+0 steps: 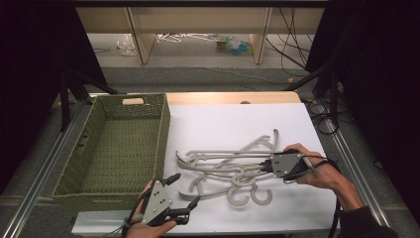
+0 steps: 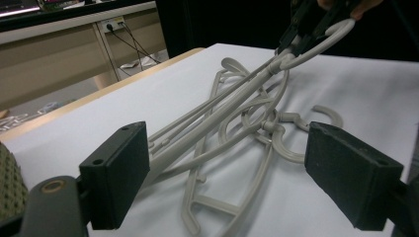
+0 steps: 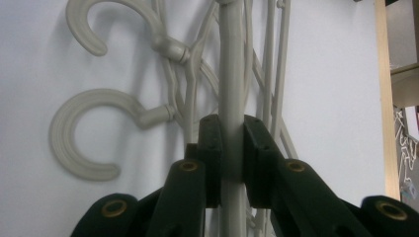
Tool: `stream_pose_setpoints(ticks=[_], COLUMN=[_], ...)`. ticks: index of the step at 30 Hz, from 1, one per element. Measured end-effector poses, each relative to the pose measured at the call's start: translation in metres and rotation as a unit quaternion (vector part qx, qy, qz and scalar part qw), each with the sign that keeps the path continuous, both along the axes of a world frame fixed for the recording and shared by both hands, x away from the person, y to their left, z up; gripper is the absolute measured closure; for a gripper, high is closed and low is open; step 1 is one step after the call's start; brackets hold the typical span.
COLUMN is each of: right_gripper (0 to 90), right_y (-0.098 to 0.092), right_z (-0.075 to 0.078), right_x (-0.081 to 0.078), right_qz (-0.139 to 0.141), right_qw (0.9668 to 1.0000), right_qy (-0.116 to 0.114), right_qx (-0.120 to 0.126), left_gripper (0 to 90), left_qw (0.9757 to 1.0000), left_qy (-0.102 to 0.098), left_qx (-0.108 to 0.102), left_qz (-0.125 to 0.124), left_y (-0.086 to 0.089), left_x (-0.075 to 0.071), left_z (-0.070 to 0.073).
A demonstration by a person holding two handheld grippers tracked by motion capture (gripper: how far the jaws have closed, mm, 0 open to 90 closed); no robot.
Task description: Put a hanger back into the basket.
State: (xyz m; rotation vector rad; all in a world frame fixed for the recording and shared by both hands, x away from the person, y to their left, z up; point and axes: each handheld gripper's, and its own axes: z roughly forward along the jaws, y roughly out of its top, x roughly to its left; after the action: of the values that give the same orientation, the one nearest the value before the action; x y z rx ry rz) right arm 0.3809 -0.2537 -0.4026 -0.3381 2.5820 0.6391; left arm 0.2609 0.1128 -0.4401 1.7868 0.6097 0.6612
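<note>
Several pale grey plastic hangers (image 1: pixel 218 166) lie tangled on the white table top (image 1: pixel 233 124), their hooks (image 1: pixel 261 197) toward the front edge. My right gripper (image 1: pixel 266 165) comes in from the right and is shut on the bar of one hanger (image 3: pixel 230 74); the right gripper view has both jaws of this gripper (image 3: pixel 231 131) pressed on that bar. My left gripper (image 1: pixel 184 190) stands open near the front edge, just left of the pile, holding nothing. Between its wide-apart jaws, the left gripper view (image 2: pixel 234 170) looks at the hangers (image 2: pixel 232 111), with the right gripper (image 2: pixel 309 24) lifting one end.
A green woven basket (image 1: pixel 163 134) with nothing in it stands at the left of the table, beside the pile. Metal rails (image 1: pixel 44 168) run along both sides. Desk legs, cables and small litter (image 1: pixel 233 45) lie on the floor beyond the far edge.
</note>
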Motion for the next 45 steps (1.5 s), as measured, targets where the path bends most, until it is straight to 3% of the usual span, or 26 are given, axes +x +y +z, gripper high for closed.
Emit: stream_pose_setpoints(ticks=[1,3,4,7,9,10,12,14,17,18,19,20,21,22,23,24,25,28,30,32,35,36,39,40,43,45], right_gripper=[80.2,80.2,80.2,80.2,80.2,80.2,80.3,80.3,80.2,80.2,80.2,80.2,80.2,80.2,80.2,80.1,80.1,80.1,80.1,80.1,79.9,79.9,79.3,79.2,77.9,76.5], right_y=[0.0,0.002,0.001,0.001,0.0,-0.001,0.001,0.0,-0.001,-0.001,-0.003,-0.002,-0.002,-0.003,-0.004,-0.003,-0.002,-0.002,-0.002,-0.002,-0.002,-0.003,-0.004,-0.005,-0.007,-0.007], right_z=[0.0,0.001,0.002,0.006,0.007,0.008,0.009,0.011,0.013,0.014,0.016,0.017,0.018,0.019,0.019,0.02,0.019,0.02,0.02,0.02,0.02,0.021,0.022,0.022,0.025,0.026], right_x=[-0.001,0.002,0.001,-0.001,-0.003,-0.007,-0.005,-0.007,-0.007,-0.008,-0.011,-0.009,-0.009,-0.011,-0.013,-0.011,-0.009,-0.009,-0.008,-0.01,-0.007,-0.008,-0.008,-0.005,-0.008,-0.005], right_qz=[-0.002,0.022,0.019,0.03,0.022,0.002,0.033,0.026,0.032,0.029,0.009,0.03,0.039,0.024,0.008,0.023,0.037,0.039,0.045,0.041,0.046,0.044,0.039,0.05,0.028,0.026], right_qw=[1.0,0.9997,0.9998,0.9995,0.9998,1.0,0.9994,0.9996,0.9995,0.9996,0.9999,0.9995,0.9992,0.9997,0.9999,0.9997,0.9992,0.9991,0.9988,0.999,0.9988,0.9987,0.9987,0.998,0.9988,0.9986], right_qy=[0.003,0.004,-0.001,-0.004,-0.003,0.003,-0.004,0.013,0.001,0.006,0.01,0.009,0.006,0.004,0.013,0.003,0.008,0.008,0.002,0.005,0.004,0.01,0.012,0.011,0.011,0.003], right_qx=[0.0,-0.001,0.002,0.005,0.004,0.0,0.005,0.0,0.003,0.004,0.002,0.008,0.01,0.006,0.005,0.01,0.014,0.015,0.017,0.014,0.017,0.023,0.029,0.037,0.038,0.045], left_gripper=[17.8,19.2,20.3,25.1,26.8,27.1,27.3,31.8,36.1,37.4,38.4,41.2,42.7,43.7,46.7,48.5,50.4,59.1,63.2,68.3,72.1,73.0,75.3,75.9,77.9,79.2], left_qw=[0.9999,0.9995,0.9991,0.9975,0.9967,0.9963,0.9946,0.9927,0.9897,0.9876,0.9874,0.9871,0.9851,0.9862,0.9848,0.9846,0.9849,0.9806,0.9763,0.9745,0.968,0.9647,0.9614,0.9605,0.9578,0.9594], left_qy=[0.005,-0.001,-0.007,0.02,0.014,0.019,0.013,0.012,0.012,0.011,0.01,0.012,0.009,0.006,0.003,0.002,0.002,-0.002,0.001,-0.003,-0.011,-0.015,-0.021,-0.019,-0.02,-0.009], left_qx=[0.008,0.031,0.039,0.063,0.075,0.078,0.098,0.11,0.128,0.141,0.142,0.141,0.153,0.145,0.151,0.15,0.146,0.157,0.166,0.172,0.189,0.198,0.204,0.205,0.207,0.2], left_qz=[-0.007,-0.008,-0.012,-0.025,-0.029,-0.032,-0.034,-0.047,-0.063,-0.067,-0.07,-0.074,-0.078,-0.079,-0.086,-0.09,-0.093,-0.117,-0.14,-0.145,-0.165,-0.173,-0.184,-0.187,-0.198,-0.198], left_y=[-0.006,-0.018,-0.023,-0.036,-0.042,-0.048,-0.057,-0.066,-0.08,-0.083,-0.087,-0.09,-0.091,-0.092,-0.092,-0.092,-0.093,-0.097,-0.099,-0.1,-0.1,-0.1,-0.1,-0.099,-0.099,-0.099], left_x=[0.002,0.009,0.013,0.027,0.034,0.04,0.048,0.055,0.063,0.065,0.067,0.068,0.069,0.07,0.072,0.073,0.073,0.077,0.079,0.081,0.082,0.082,0.08,0.079,0.078,0.076], left_z=[0.0,0.001,0.002,0.003,0.003,0.002,0.001,-0.002,-0.007,-0.007,-0.008,-0.008,-0.007,-0.007,-0.005,-0.004,-0.004,-0.005,-0.005,-0.003,0.004,0.006,0.012,0.014,0.022,0.027])
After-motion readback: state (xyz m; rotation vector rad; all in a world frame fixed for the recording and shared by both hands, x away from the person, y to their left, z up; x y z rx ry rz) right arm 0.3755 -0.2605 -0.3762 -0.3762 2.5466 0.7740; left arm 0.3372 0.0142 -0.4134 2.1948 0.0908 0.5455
